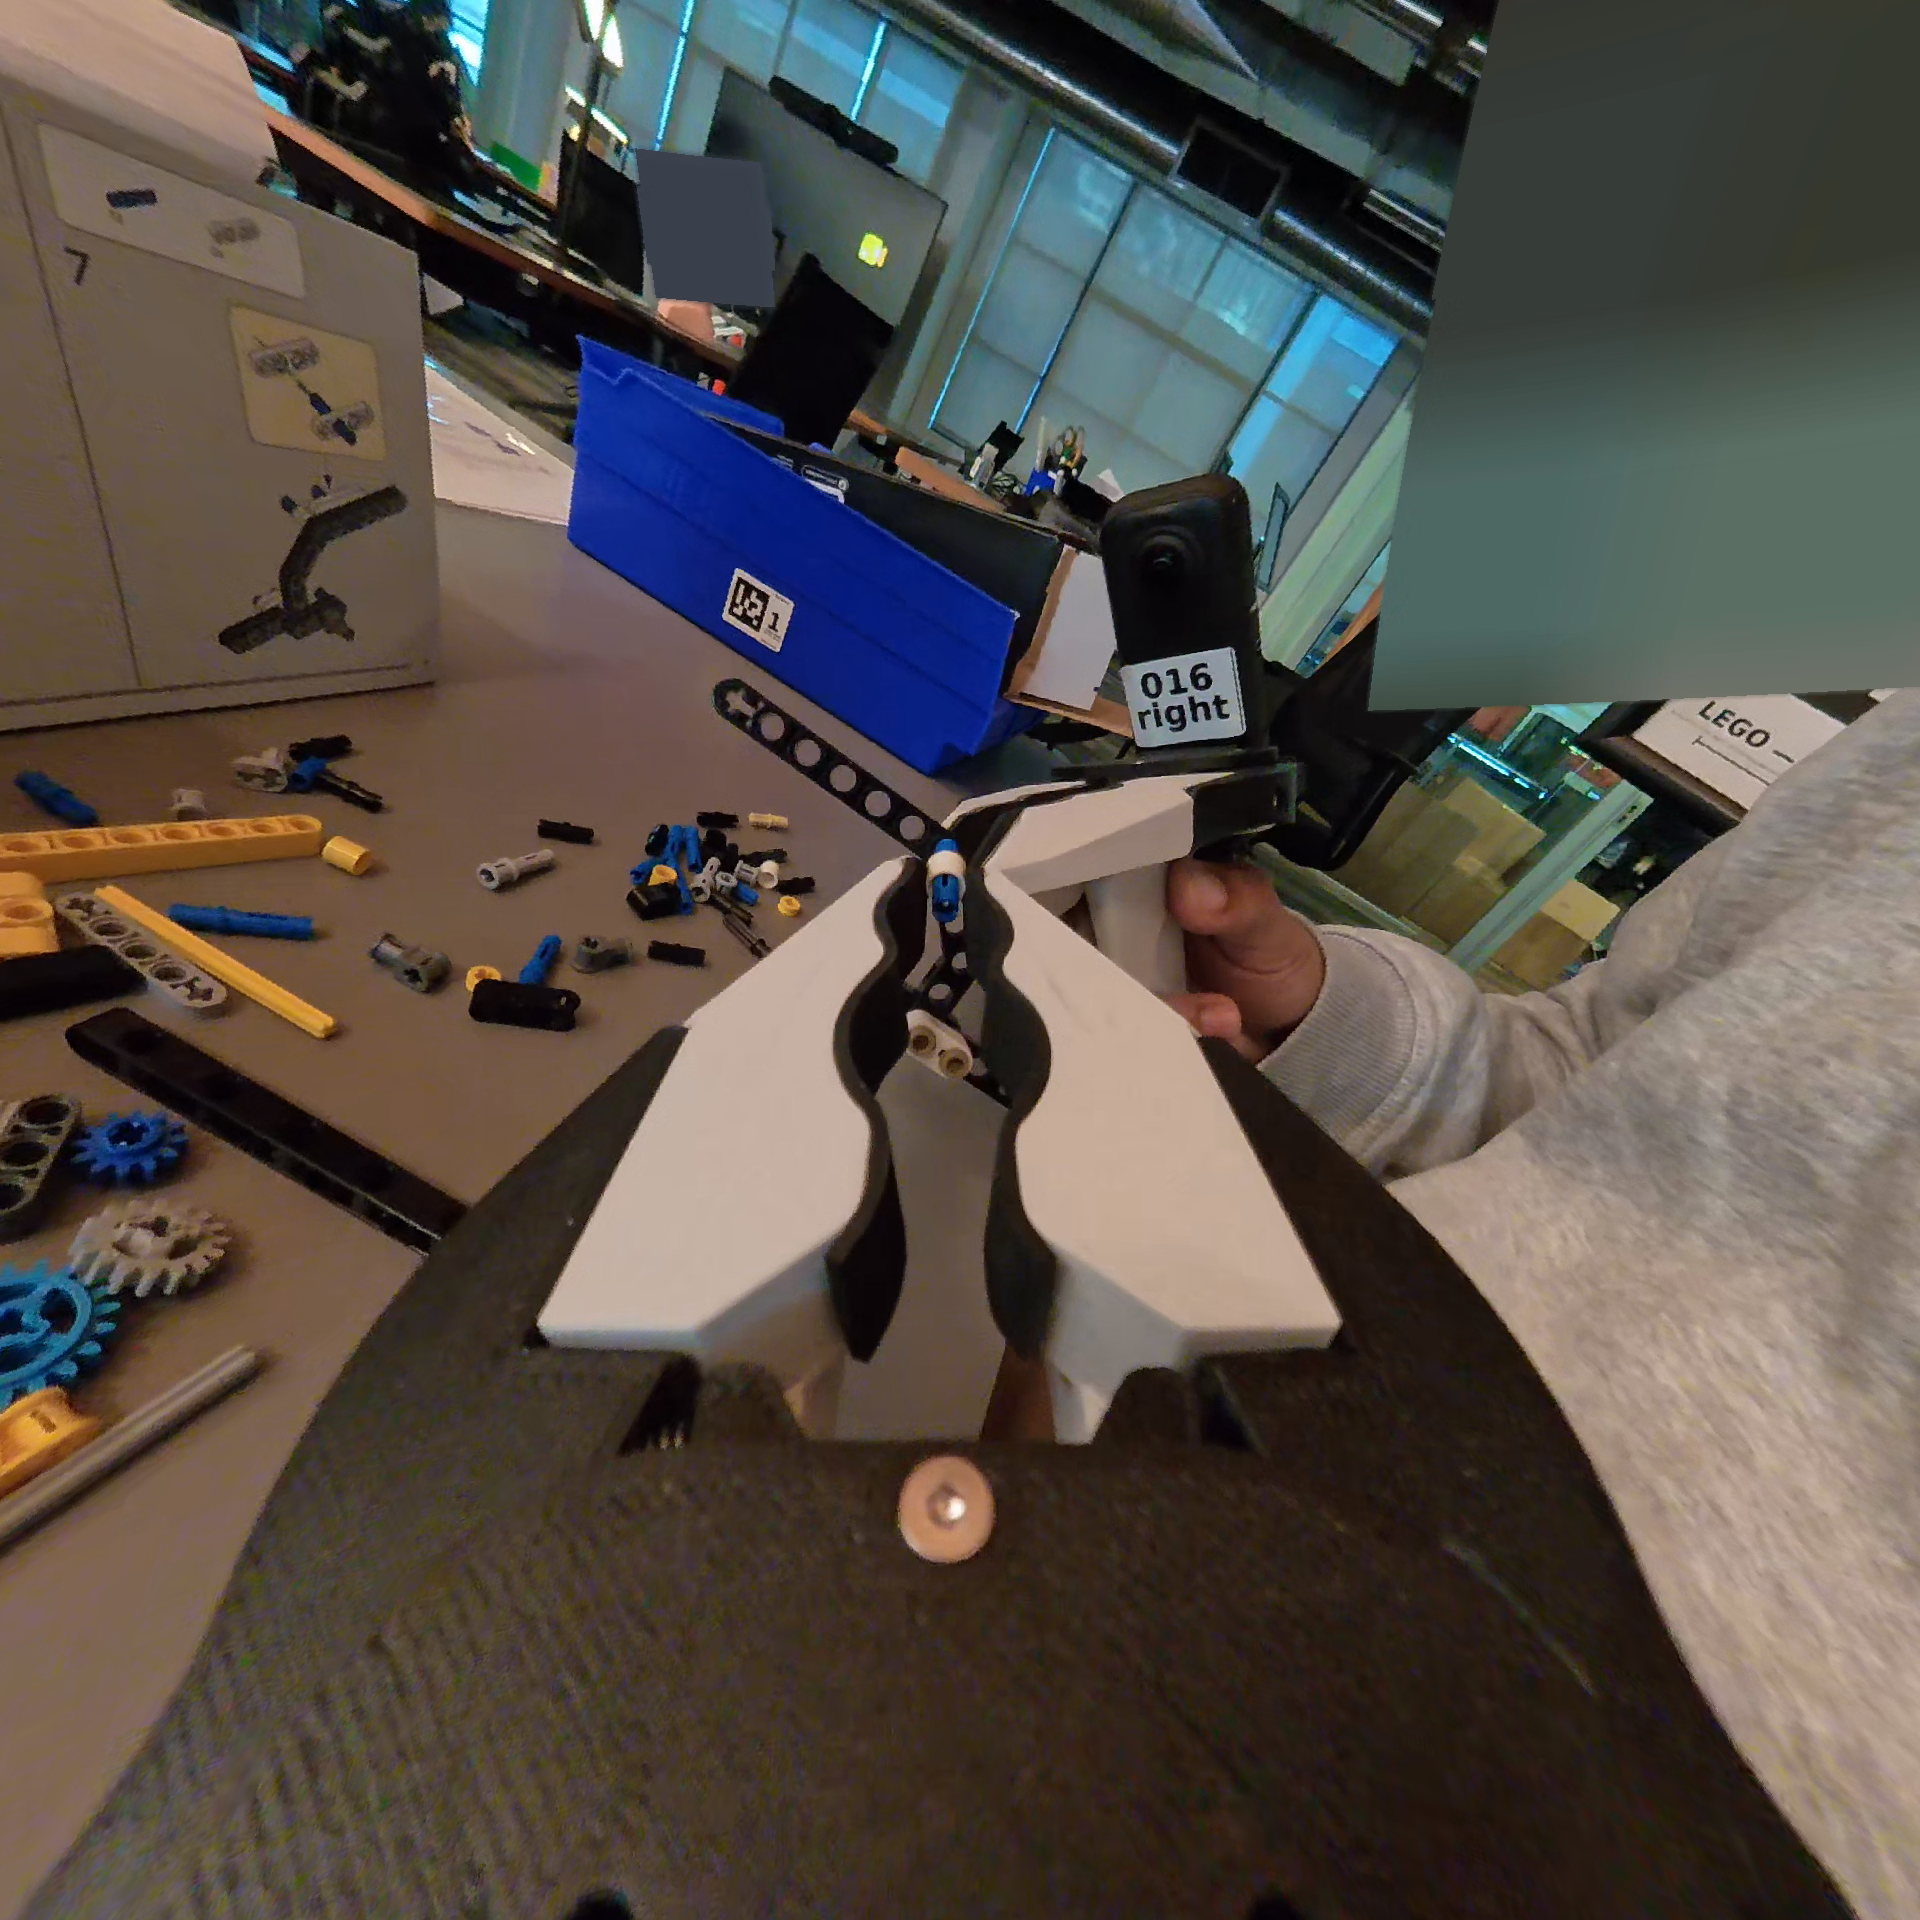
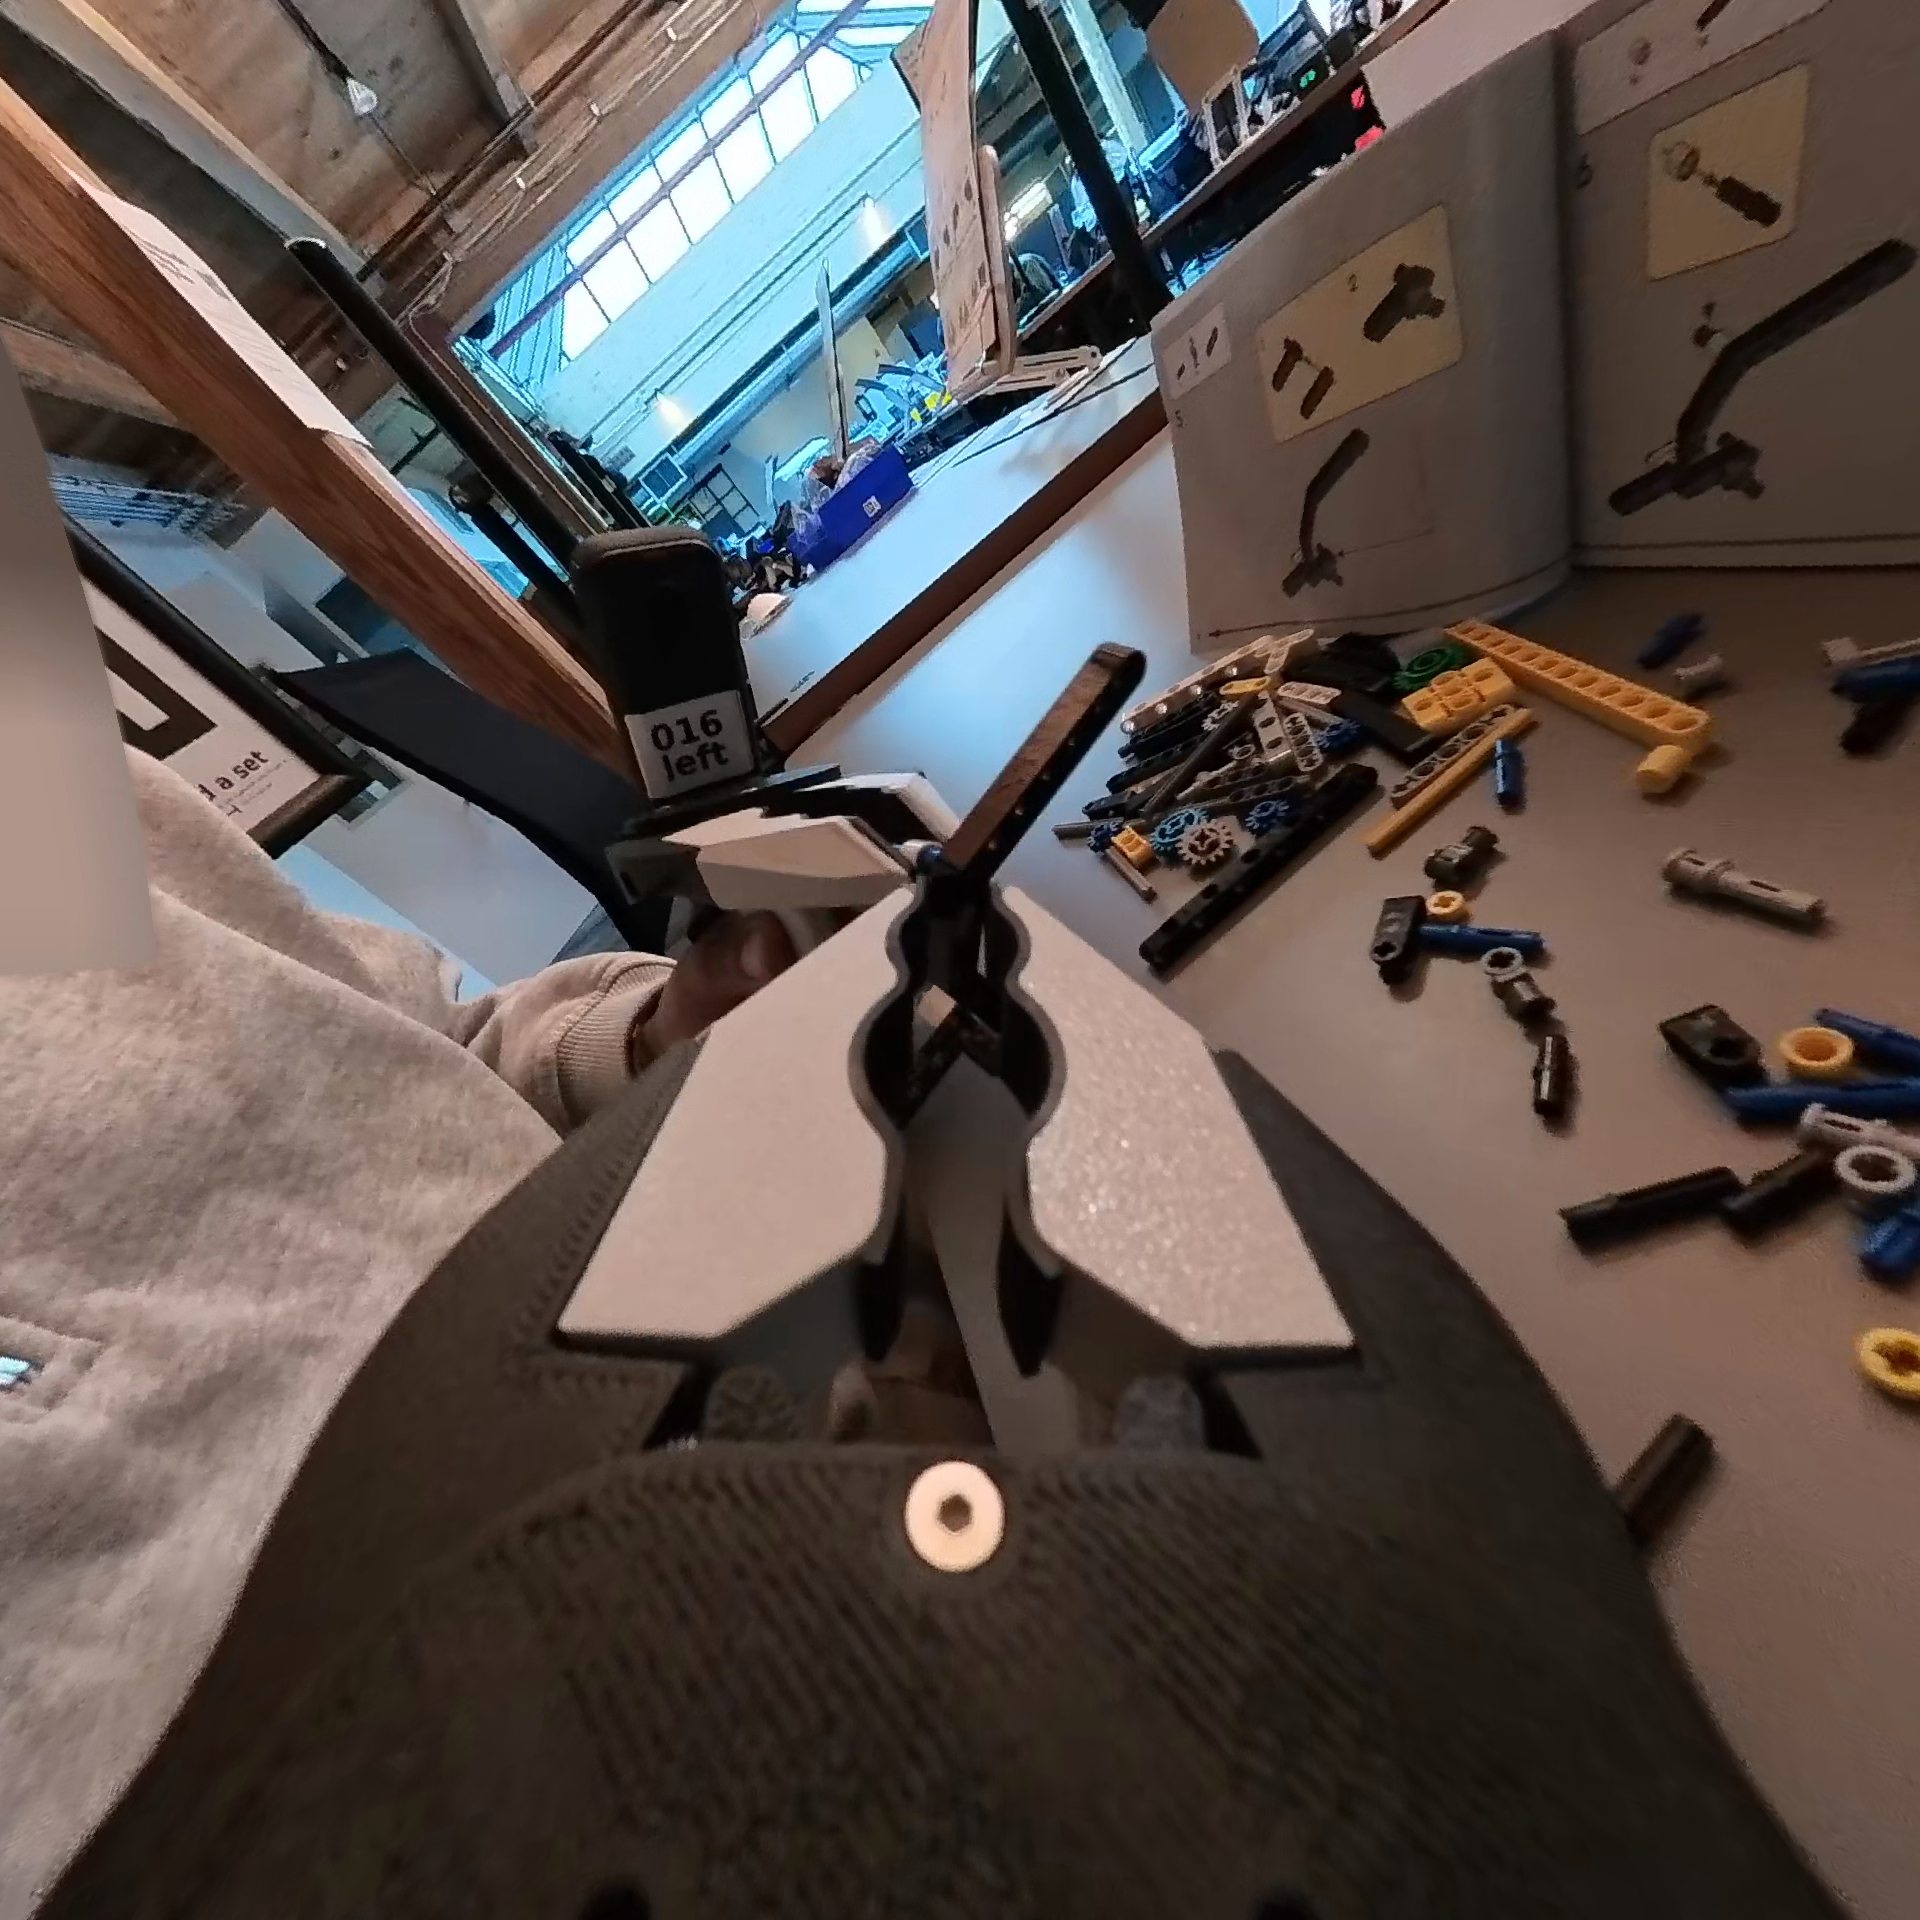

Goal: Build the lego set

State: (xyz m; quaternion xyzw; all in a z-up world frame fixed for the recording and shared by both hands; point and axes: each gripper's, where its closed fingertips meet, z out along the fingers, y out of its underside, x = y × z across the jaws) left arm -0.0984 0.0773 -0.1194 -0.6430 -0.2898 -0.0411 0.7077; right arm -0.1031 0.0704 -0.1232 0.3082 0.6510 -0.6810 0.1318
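My left gripper (image 1: pixel 943 868) is shut on a small blue pin with a white collar (image 1: pixel 943 891), held above the table. The pin's tip meets a long black holed beam (image 1: pixel 821 764) that slants up to the left. A white two-hole connector (image 1: pixel 940 1049) sits on the beam's lower part, behind my left fingers. My right gripper (image 2: pixel 948 894) is shut on that black beam (image 2: pixel 1060 748). In the left wrist view it (image 1: pixel 971 821) comes in from the right. In the right wrist view the left gripper (image 2: pixel 904 847) touches the beam with the blue pin (image 2: pixel 928 854).
An open instruction booklet (image 1: pixel 208 416) stands at the back of the grey table (image 1: pixel 582 727). A blue bin (image 1: pixel 779 582) sits behind the grippers. Loose pins (image 1: pixel 707 873), a yellow beam (image 1: pixel 156 842), a black beam (image 1: pixel 260 1122) and gears (image 1: pixel 125 1143) lie to the left. A grey sleeve (image 1: pixel 1558 1143) fills the right. Only a small space, under 4 cm, lies between the two pairs of fingers.
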